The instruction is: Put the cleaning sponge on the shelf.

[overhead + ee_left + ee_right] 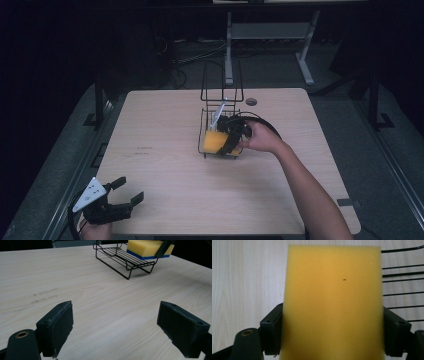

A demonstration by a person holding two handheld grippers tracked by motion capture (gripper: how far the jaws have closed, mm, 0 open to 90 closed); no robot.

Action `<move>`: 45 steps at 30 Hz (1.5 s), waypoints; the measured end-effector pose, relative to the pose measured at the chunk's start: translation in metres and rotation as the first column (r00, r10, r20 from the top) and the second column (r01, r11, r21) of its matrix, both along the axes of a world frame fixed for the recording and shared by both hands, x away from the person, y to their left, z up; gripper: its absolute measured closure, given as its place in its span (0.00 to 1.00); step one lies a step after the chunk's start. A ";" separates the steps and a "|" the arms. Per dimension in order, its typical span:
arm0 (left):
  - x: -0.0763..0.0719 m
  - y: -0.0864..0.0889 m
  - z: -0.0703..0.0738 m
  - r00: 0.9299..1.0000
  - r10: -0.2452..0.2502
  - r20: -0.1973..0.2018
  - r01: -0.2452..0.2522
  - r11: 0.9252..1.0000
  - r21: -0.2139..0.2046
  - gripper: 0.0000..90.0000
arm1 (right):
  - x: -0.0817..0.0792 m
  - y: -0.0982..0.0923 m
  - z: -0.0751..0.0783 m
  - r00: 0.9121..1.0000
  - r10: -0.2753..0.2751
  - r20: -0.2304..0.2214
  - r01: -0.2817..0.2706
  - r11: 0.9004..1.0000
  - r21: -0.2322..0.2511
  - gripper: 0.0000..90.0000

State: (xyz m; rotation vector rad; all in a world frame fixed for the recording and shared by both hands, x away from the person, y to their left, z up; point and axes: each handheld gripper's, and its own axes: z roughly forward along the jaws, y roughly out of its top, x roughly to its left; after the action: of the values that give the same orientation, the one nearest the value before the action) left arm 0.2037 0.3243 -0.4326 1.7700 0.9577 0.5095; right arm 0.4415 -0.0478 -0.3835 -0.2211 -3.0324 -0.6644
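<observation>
A yellow sponge (215,141) with a blue underside sits over the black wire rack (206,117) at the middle of the table. My right gripper (231,140) is shut on the sponge (332,302), one jaw pressed against each long side. In the left gripper view the sponge (145,247) rests on the rack (120,257) at the far side of the table. My left gripper (125,192) hovers at the table's near left corner, open, with nothing between its fingers (56,327).
The light wooden table (160,165) has a round cable hole (251,101) near its far edge. A tall wire frame (221,80) rises at the rack's back. A desk leg (228,45) stands on the floor beyond.
</observation>
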 end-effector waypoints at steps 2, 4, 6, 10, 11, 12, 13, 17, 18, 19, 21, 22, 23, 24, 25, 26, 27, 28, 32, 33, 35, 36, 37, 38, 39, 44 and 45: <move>0.000 0.000 0.000 1.000 -0.001 0.000 0.001 1.000 0.000 0.14 | 0.003 0.001 -0.001 1.000 -0.006 0.009 0.006 1.000 -0.028 0.24; 0.000 0.000 0.000 1.000 0.000 0.000 0.000 1.000 -0.001 0.14 | 0.006 0.002 -0.001 1.000 -0.003 0.009 0.003 1.000 -0.022 0.24; 0.000 0.001 0.000 1.000 0.001 0.000 -0.001 1.000 -0.006 0.14 | 0.010 0.003 0.000 1.000 0.000 0.010 0.000 1.000 -0.023 0.24; 0.000 0.000 0.000 1.000 -0.002 0.002 0.002 1.000 -0.002 0.14 | 0.017 0.002 -0.004 1.000 -0.015 -0.009 0.015 1.000 -0.004 0.24; 0.000 0.000 0.000 1.000 -0.004 0.003 0.004 1.000 -0.001 0.14 | 0.020 0.002 -0.005 1.000 -0.017 -0.011 0.017 1.000 -0.008 0.24; 0.000 0.000 0.000 1.000 -0.003 0.001 0.003 1.000 0.000 0.14 | 0.021 0.002 -0.006 1.000 -0.020 -0.008 0.019 1.000 -0.016 0.24; 0.000 0.000 0.000 1.000 -0.001 0.000 0.001 1.000 0.000 0.14 | 0.023 0.003 -0.006 1.000 -0.020 -0.007 0.020 0.999 -0.028 0.24; 0.000 0.001 0.000 1.000 0.001 -0.001 -0.001 1.000 -0.003 0.14 | 0.027 0.007 -0.008 1.000 -0.021 -0.015 0.020 0.999 -0.041 0.24; 0.000 0.001 0.000 1.000 0.001 -0.001 -0.001 1.000 -0.001 0.14 | 0.028 0.008 -0.009 1.000 -0.014 -0.011 0.014 0.999 -0.040 0.24; 0.000 0.001 0.000 1.000 0.000 0.000 0.000 1.000 -0.003 0.14 | 0.029 0.009 -0.008 1.000 -0.017 -0.009 0.017 0.999 -0.036 0.24; 0.000 0.001 0.000 1.000 0.002 0.000 -0.002 1.000 -0.005 0.14 | 0.033 0.008 -0.008 1.000 -0.022 -0.023 0.021 1.000 -0.011 0.24; 0.000 0.001 0.000 1.000 0.002 0.000 -0.002 1.000 -0.005 0.14 | 0.034 0.007 -0.009 0.999 -0.023 -0.023 0.023 1.000 -0.008 0.24; 0.000 0.001 0.000 1.000 0.001 0.000 -0.001 1.000 -0.005 0.14 | 0.036 0.007 -0.011 0.999 -0.025 -0.023 0.025 1.000 -0.011 0.24; 0.000 0.001 0.000 1.000 0.001 -0.001 -0.001 1.000 -0.004 0.14 | 0.037 0.006 -0.012 0.999 -0.027 -0.023 0.026 1.000 -0.016 0.24; 0.000 0.001 0.000 1.000 0.000 0.000 0.000 1.000 -0.004 0.14 | 0.038 0.006 -0.014 0.999 -0.026 -0.020 0.026 0.999 -0.023 0.24; 0.000 0.001 0.000 1.000 -0.001 -0.003 0.001 1.000 -0.007 0.14 | 0.039 0.005 -0.015 0.999 -0.025 -0.020 0.024 0.999 -0.024 0.24; 0.000 0.001 0.000 1.000 -0.002 -0.003 0.002 1.000 -0.006 0.14 | 0.041 0.005 -0.017 0.999 -0.025 -0.035 0.024 0.999 -0.027 0.24; 0.000 0.001 -0.001 1.000 -0.002 -0.004 0.002 1.000 -0.003 0.14 | 0.042 0.004 -0.018 0.999 -0.028 -0.030 0.027 0.999 -0.034 0.23; 0.001 0.000 -0.001 1.000 -0.005 -0.005 0.005 1.000 -0.003 0.14 | 0.047 0.000 -0.021 0.998 -0.045 -0.037 0.044 0.999 -0.031 0.23; 0.001 0.000 -0.001 1.000 -0.005 -0.006 0.005 1.000 -0.003 0.14 | 0.047 0.000 -0.022 0.998 -0.045 -0.041 0.044 0.999 -0.030 0.24; 0.001 -0.001 -0.001 1.000 -0.004 -0.008 0.004 1.000 -0.006 0.14 | 0.047 0.000 -0.023 0.998 -0.041 -0.038 0.040 0.999 -0.030 0.24; 0.001 -0.001 -0.001 1.000 -0.005 -0.008 0.005 1.000 -0.006 0.14 | 0.047 0.000 -0.023 0.998 -0.042 -0.040 0.041 0.999 -0.030 0.24; 0.001 -0.001 -0.001 1.000 -0.005 -0.009 0.005 1.000 -0.005 0.14 | 0.048 0.001 -0.024 0.998 -0.042 -0.042 0.041 0.999 -0.024 0.24; 0.001 -0.001 -0.001 1.000 -0.005 -0.009 0.005 1.000 -0.004 0.14 | 0.048 0.002 -0.024 0.998 -0.041 -0.041 0.041 0.999 -0.019 0.24; 0.001 -0.001 -0.001 1.000 -0.006 -0.008 0.006 1.000 -0.004 0.14 | 0.048 0.003 -0.024 0.999 -0.036 -0.036 0.035 0.999 -0.024 0.24; 0.001 0.000 -0.001 1.000 -0.003 -0.006 0.003 1.000 -0.006 0.14 | 0.048 0.008 -0.027 0.999 -0.026 -0.028 0.025 0.999 -0.027 0.24; 0.001 0.000 -0.001 1.000 -0.001 -0.007 0.001 1.000 -0.008 0.14 | 0.047 0.009 -0.028 0.999 -0.028 -0.026 0.027 0.999 -0.040 0.24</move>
State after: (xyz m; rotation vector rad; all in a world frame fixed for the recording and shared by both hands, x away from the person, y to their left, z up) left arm 0.2043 0.3247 -0.4336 1.7661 0.9627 0.4987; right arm 0.4882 -0.0390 -0.4119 -0.2713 -3.0241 -0.5983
